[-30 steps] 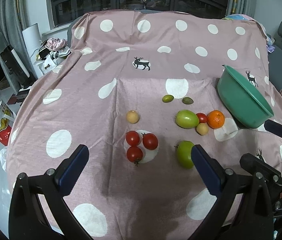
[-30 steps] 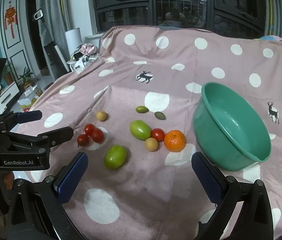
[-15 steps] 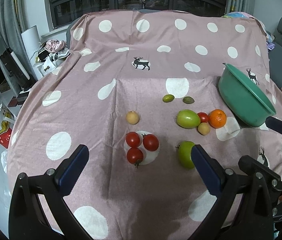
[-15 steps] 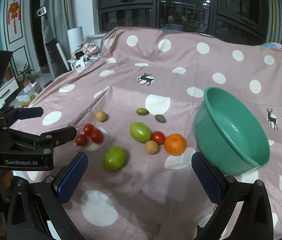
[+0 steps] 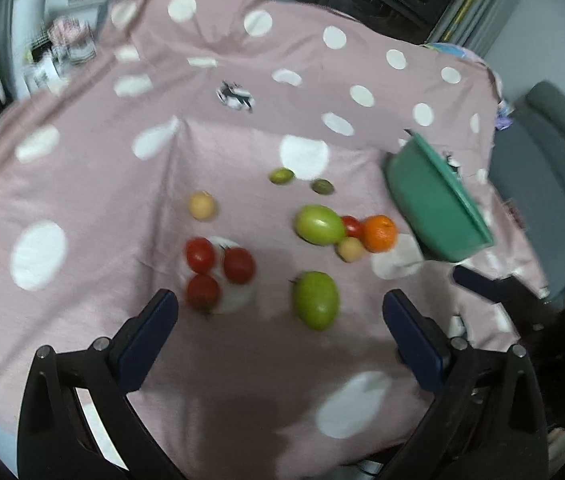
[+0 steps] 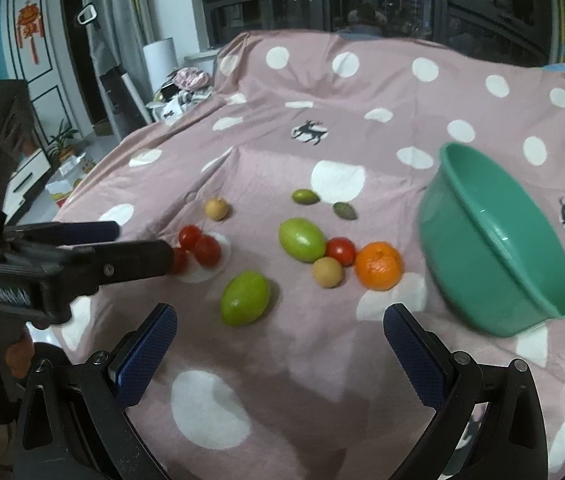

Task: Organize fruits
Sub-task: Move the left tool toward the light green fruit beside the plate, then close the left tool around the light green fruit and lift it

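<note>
Fruits lie on a pink polka-dot cloth (image 5: 242,360). Three red tomatoes (image 5: 218,266) sit at the left, a near green mango (image 5: 315,300) in the middle, and a far green mango (image 5: 318,225) by a small tomato (image 5: 352,226), an orange (image 5: 380,233) and a beige fruit (image 5: 350,249). A green bowl (image 6: 494,240) stands at the right. My left gripper (image 5: 280,320) is open just before the tomatoes and near mango; it also shows in the right wrist view (image 6: 138,246). My right gripper (image 6: 278,336) is open and empty, short of the near mango (image 6: 245,298).
Another beige fruit (image 5: 201,206) and two small green fruits (image 5: 281,176) lie further back. The cloth drops off at the left edge, with room clutter (image 6: 186,84) beyond. A grey sofa (image 5: 554,140) stands to the right of the bowl.
My left gripper has moved forward and swung towards the fruits, now close to the tomatoes and near mango. My right gripper has moved forward a little. Both stay open.
</note>
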`<state>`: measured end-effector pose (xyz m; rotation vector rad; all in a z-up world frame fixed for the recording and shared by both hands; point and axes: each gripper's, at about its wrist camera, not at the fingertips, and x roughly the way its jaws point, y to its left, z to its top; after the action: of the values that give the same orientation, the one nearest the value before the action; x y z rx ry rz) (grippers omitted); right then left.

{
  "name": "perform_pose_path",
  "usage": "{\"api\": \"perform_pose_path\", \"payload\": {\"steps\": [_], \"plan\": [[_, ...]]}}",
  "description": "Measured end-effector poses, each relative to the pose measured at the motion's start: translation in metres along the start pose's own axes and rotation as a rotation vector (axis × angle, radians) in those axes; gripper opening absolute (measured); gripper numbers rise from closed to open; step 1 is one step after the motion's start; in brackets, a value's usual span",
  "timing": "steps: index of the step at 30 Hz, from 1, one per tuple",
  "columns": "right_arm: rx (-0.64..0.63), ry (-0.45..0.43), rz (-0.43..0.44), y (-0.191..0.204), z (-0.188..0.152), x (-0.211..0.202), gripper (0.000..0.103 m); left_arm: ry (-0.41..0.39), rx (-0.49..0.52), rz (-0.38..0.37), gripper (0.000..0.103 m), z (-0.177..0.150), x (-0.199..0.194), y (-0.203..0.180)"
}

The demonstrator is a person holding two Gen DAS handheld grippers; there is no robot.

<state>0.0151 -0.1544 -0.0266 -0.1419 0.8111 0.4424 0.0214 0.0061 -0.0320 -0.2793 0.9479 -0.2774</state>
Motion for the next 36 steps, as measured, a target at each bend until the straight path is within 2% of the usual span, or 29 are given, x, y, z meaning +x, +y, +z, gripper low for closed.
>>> {"api": "perform_pose_path", "payload": {"steps": [2, 4, 7, 11, 14, 17, 19, 23, 27, 28, 31, 34, 36], "plan": [[0.006, 0.008, 0.035, 0.0, -0.002, 0.004, 0.101, 0.036, -0.049, -0.054, 0.102, 0.0, 0.006, 0.002], [0.012, 0.021, 0.064, 0.001, -0.005, 0.008, 0.093, 0.063, -0.082, -0.089, 0.102, -0.001, 0.013, 0.006], [0.026, 0.044, 0.1, 0.0, -0.009, 0.018, 0.087, 0.058, -0.05, -0.089, 0.102, -0.005, 0.016, 0.001], [0.035, 0.07, 0.129, -0.002, -0.014, 0.031, 0.085, 0.115, -0.027, -0.09, 0.101, -0.012, 0.022, 0.003], [0.032, 0.081, 0.155, -0.003, -0.016, 0.039, 0.077, 0.141, -0.021, -0.1, 0.092, -0.013, 0.03, 0.007], [0.038, 0.099, 0.177, -0.004, -0.017, 0.049, 0.075, 0.146, 0.005, -0.118, 0.09, -0.012, 0.036, 0.002], [0.043, 0.104, 0.196, -0.005, -0.017, 0.055, 0.068, 0.152, 0.024, -0.137, 0.081, -0.011, 0.043, -0.001], [0.053, 0.11, 0.222, -0.006, -0.016, 0.064, 0.065, 0.166, 0.044, -0.144, 0.078, -0.007, 0.056, -0.005], [0.055, 0.118, 0.238, -0.006, -0.013, 0.072, 0.06, 0.18, 0.05, -0.173, 0.062, -0.001, 0.069, -0.006], [0.053, 0.121, 0.246, -0.006, -0.011, 0.074, 0.057, 0.181, 0.054, -0.177, 0.06, -0.001, 0.071, -0.008], [0.046, 0.125, 0.253, -0.005, -0.01, 0.079, 0.056, 0.188, 0.056, -0.177, 0.059, 0.0, 0.076, -0.009], [0.046, 0.134, 0.265, -0.005, -0.008, 0.083, 0.048, 0.194, 0.051, -0.182, 0.049, 0.0, 0.078, -0.007], [0.039, 0.134, 0.262, -0.004, -0.006, 0.085, 0.046, 0.196, 0.052, -0.18, 0.044, 0.0, 0.079, -0.009]]}}
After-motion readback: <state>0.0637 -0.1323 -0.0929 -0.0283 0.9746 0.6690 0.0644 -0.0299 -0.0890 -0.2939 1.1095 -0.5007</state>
